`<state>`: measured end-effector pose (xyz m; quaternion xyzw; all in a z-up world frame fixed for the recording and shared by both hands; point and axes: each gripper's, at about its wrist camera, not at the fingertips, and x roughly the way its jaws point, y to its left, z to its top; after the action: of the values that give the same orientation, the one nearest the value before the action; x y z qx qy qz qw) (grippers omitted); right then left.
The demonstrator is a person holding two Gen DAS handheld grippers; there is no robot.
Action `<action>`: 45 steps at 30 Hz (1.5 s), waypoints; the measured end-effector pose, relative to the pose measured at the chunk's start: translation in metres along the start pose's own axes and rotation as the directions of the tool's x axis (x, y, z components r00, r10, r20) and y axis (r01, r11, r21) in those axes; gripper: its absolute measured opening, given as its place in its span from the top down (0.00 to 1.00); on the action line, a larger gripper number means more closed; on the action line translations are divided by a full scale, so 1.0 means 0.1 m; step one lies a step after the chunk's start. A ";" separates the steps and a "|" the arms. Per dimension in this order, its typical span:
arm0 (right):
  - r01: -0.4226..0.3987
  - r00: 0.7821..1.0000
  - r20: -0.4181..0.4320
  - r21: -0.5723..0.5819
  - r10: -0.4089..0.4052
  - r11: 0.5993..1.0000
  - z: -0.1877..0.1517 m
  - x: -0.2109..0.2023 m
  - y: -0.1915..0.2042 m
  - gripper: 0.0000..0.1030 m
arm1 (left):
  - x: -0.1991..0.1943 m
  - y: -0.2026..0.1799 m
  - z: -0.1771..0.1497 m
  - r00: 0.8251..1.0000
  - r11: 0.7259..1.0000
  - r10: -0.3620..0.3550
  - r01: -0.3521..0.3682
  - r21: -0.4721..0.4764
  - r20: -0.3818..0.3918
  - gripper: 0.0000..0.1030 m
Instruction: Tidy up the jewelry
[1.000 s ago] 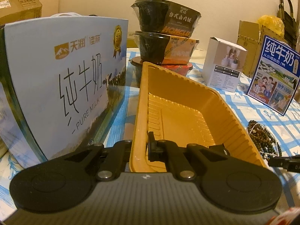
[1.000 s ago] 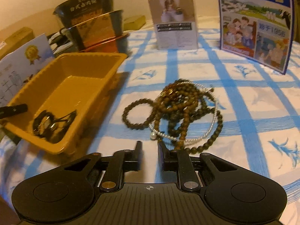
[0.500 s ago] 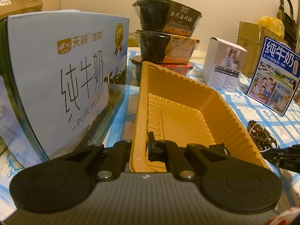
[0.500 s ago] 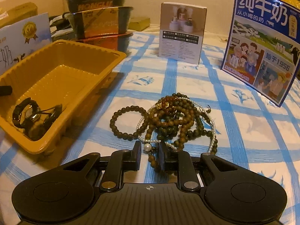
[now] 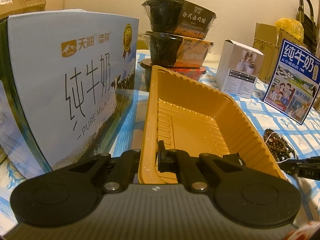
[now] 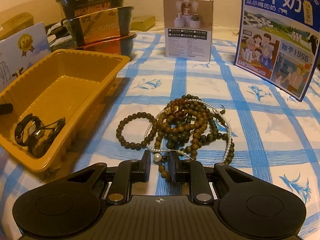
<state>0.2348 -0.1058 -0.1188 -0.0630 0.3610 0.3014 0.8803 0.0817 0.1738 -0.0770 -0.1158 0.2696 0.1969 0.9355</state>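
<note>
Blue-checked cloth with small printed sprigs covers the bench (image 6: 202, 76), and a plain cream wall stands behind it.

At the far left a large pale-blue milk carton (image 5: 66, 92) marked "PURE MILK" stands upright, just beside the yellow plastic tray (image 6: 66, 84). The left tongs (image 5: 149, 158) are clamped on the tray's near rim, one finger outside the wall and one inside, pinching it with no gap showing. In the tray's near corner, seen from the right wrist, lies a dark wristwatch (image 6: 34, 132) with its strap looped open.

Behind the tray three black instant-food bowls (image 6: 96, 18) are stacked one on another. Further right a small white product box (image 6: 188, 30) stands upright, and past it a blue milk carton with cartoon figures (image 6: 276, 40) stands near the bench's right side.

On the cloth between tray and blue carton lies the tangle of jewelry: a heap of brown wooden bead strands (image 6: 186, 128), a separate small bead bracelet (image 6: 136, 130) touching its left edge, and a thin pearl strand (image 6: 226, 124) looped through the heap.

The right tongs (image 6: 160, 166) hover low at the heap's near edge, parted only narrowly; a large pearl and a few brown beads sit in the gap, and the pads do not visibly press on them.
</note>
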 end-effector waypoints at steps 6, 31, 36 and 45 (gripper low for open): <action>0.011 1.000 -0.022 -0.075 -0.012 0.997 -0.02 0.00 0.08 0.80 | 0.00 0.00 0.00 1.000 1.000 0.000 0.000 0.000 -0.001 0.96; -0.016 0.999 0.027 -0.101 0.019 0.995 -0.04 -0.06 0.11 0.81 | 0.01 0.00 0.01 1.000 1.000 0.000 0.000 -0.002 -0.006 0.96; -0.067 0.996 0.055 -0.097 0.073 0.993 0.01 -0.21 0.19 0.81 | 0.01 0.00 0.01 1.000 1.000 0.000 0.000 0.001 -0.004 0.96; -0.318 0.933 0.148 -0.081 0.327 0.944 0.28 -0.46 0.68 0.82 | 0.00 0.00 0.02 1.000 1.000 -0.003 0.003 -0.002 -0.004 0.96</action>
<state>0.1865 -0.0640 -0.0602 -0.0032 0.2865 0.4560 0.8426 0.0829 0.1745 -0.0758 -0.1174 0.2711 0.1954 0.9352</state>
